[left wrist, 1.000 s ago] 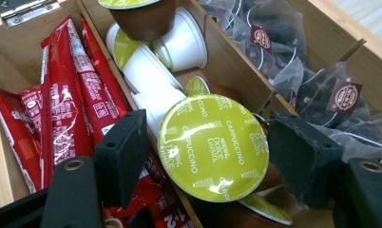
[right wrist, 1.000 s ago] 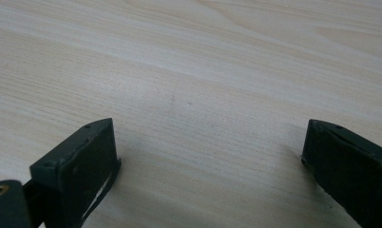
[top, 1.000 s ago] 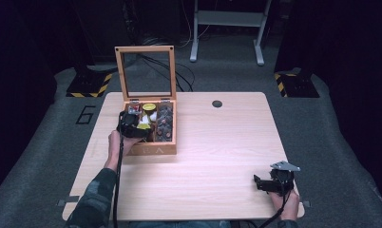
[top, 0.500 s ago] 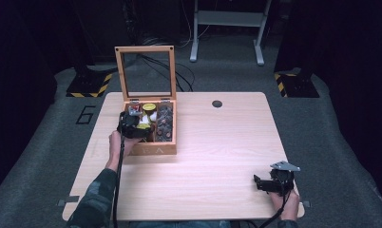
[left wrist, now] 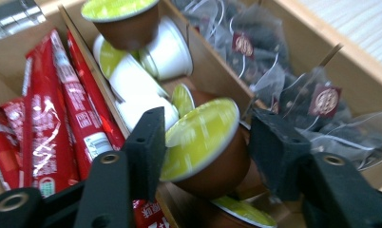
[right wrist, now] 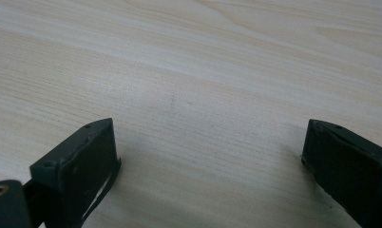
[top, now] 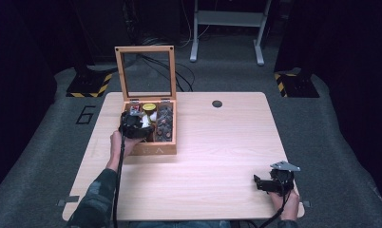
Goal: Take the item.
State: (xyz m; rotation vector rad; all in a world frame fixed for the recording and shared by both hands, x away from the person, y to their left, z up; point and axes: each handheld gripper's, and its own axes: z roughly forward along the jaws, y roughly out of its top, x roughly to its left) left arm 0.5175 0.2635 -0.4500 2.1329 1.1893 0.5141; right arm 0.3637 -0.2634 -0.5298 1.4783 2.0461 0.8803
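Note:
An open wooden box (top: 151, 150) stands on the table at the left, its glass-framed lid (top: 144, 49) raised upright. My left gripper (top: 141, 124) reaches down into the box. In the left gripper view its jaws (left wrist: 205, 142) are closed on a brown coffee capsule (left wrist: 208, 152) with a green foil top, tilted above other capsules in the middle compartment. My right gripper (top: 261, 184) rests low at the table's near right corner. Its jaws (right wrist: 210, 142) stand wide apart over bare wood, with nothing between them.
The box's left compartment holds red sachets (left wrist: 51, 109). White and green-topped capsules (left wrist: 146, 80) fill the middle one, and clear tea bags (left wrist: 293, 85) the right one. A round dark grommet (top: 217, 103) sits near the table's far edge. Dark stands surround the table (top: 217, 142).
The left gripper has stayed over the box and shifted only slightly. The right gripper has not moved.

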